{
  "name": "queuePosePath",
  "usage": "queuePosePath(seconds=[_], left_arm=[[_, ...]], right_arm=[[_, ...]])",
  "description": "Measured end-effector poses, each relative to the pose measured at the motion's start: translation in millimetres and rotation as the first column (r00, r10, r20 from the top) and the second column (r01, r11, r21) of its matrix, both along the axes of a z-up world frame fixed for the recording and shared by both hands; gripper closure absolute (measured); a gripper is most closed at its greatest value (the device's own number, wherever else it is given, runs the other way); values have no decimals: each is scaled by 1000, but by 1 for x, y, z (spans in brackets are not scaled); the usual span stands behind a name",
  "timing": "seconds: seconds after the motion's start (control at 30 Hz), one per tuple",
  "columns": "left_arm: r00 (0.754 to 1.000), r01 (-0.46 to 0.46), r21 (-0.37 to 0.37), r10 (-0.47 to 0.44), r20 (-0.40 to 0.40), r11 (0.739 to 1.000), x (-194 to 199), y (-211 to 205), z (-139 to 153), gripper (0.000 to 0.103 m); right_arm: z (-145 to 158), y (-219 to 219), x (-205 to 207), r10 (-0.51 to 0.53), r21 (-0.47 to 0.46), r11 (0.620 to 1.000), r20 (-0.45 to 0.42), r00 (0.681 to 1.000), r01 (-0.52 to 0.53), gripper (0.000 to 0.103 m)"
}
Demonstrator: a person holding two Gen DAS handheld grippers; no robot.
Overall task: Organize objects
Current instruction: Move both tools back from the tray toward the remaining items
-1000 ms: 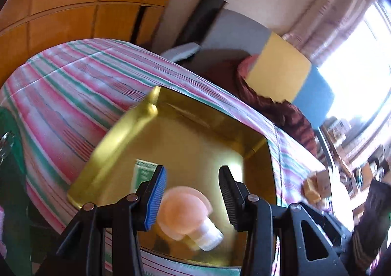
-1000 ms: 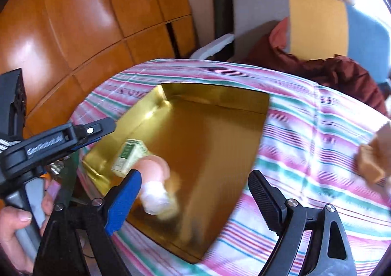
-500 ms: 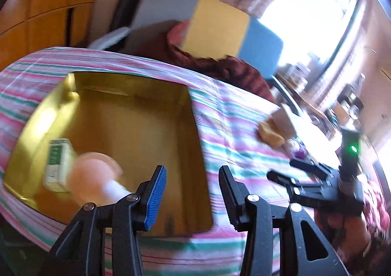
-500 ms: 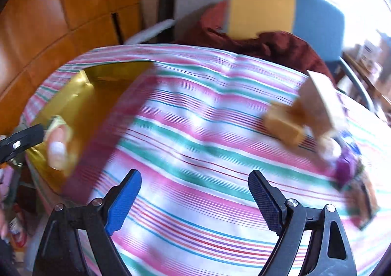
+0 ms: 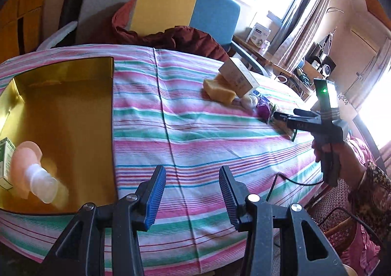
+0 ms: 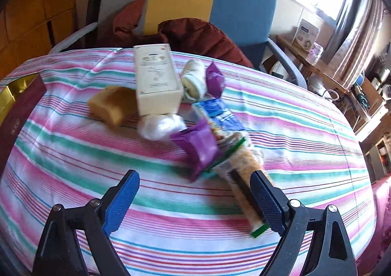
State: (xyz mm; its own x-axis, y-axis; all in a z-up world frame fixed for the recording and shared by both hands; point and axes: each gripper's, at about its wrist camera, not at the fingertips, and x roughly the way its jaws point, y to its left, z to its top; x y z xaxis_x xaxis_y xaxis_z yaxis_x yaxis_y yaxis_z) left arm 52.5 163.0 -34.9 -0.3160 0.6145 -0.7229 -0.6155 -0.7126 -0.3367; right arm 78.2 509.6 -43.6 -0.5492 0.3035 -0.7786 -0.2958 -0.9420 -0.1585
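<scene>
A gold tray [image 5: 73,109] on the left holds a pink-capped clear bottle [image 5: 34,171] and a small green-and-white box [image 5: 5,158]. My left gripper [image 5: 193,195] is open over the striped cloth just right of the tray, with nothing between its fingers. My right gripper [image 6: 195,200] hangs over a pile of items with its jaws opening wide and pressing on nothing. A long snack packet [image 6: 244,175] lies by its right finger. Beyond it are a purple packet [image 6: 200,146], a white wad [image 6: 158,126], a yellow sponge [image 6: 112,104] and a white box [image 6: 156,80].
A blue packet [image 6: 217,112], a rolled cloth [image 6: 193,78] and a second purple packet [image 6: 215,78] lie in the same pile. A chair with dark red clothing [image 6: 202,36] stands behind the table. A hand [image 5: 342,153] holds the right gripper at the table's right edge.
Both grippers have swung right, away from the gold tray. The right one went from over the tray to over the pile. The pink-capped bottle stays in the tray.
</scene>
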Motion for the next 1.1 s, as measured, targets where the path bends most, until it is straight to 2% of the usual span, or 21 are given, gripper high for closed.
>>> queuePosePath(seconds=[0.2, 0.3, 0.37, 0.47, 0.5, 0.53, 0.57, 0.63, 0.8, 1.1], left_arm=[[998, 30, -22, -29, 47, 999, 2, 20, -10, 56], [997, 54, -40, -52, 54, 998, 4, 30, -14, 52], [996, 69, -49, -66, 58, 996, 6, 37, -17, 52], [994, 84, -57, -79, 73, 995, 6, 47, -22, 52], [994, 87, -61, -83, 78, 994, 6, 50, -23, 52], [993, 91, -63, -85, 81, 994, 6, 52, -24, 52], [992, 94, -65, -89, 84, 993, 5, 55, -25, 52], [992, 99, -72, -92, 88, 992, 4, 61, -27, 52], [991, 105, -90, -97, 97, 990, -5, 78, -31, 51], [991, 102, -141, -88, 105, 985, -42, 137, -43, 41]], right_arm=[[-14, 48, 5, -45, 13, 999, 15, 999, 45, 7], [-27, 61, 5, -69, -44, 997, 14, 998, 70, 8], [-37, 63, 0, -70, -69, 995, 53, 996, 74, 12], [-44, 57, -6, -53, -39, 998, 99, 994, 57, 25], [-46, 56, -8, -54, -41, 997, 113, 992, 59, 35], [-48, 57, -8, -53, -63, 996, 125, 991, 61, 41], [-48, 58, -8, -55, -93, 993, 121, 991, 67, 42], [-47, 58, -8, -58, -134, 988, 120, 991, 74, 51], [-47, 49, -5, -39, -197, 978, 131, 991, 64, 59], [-46, 36, -2, -20, -255, 965, 141, 990, 56, 59]])
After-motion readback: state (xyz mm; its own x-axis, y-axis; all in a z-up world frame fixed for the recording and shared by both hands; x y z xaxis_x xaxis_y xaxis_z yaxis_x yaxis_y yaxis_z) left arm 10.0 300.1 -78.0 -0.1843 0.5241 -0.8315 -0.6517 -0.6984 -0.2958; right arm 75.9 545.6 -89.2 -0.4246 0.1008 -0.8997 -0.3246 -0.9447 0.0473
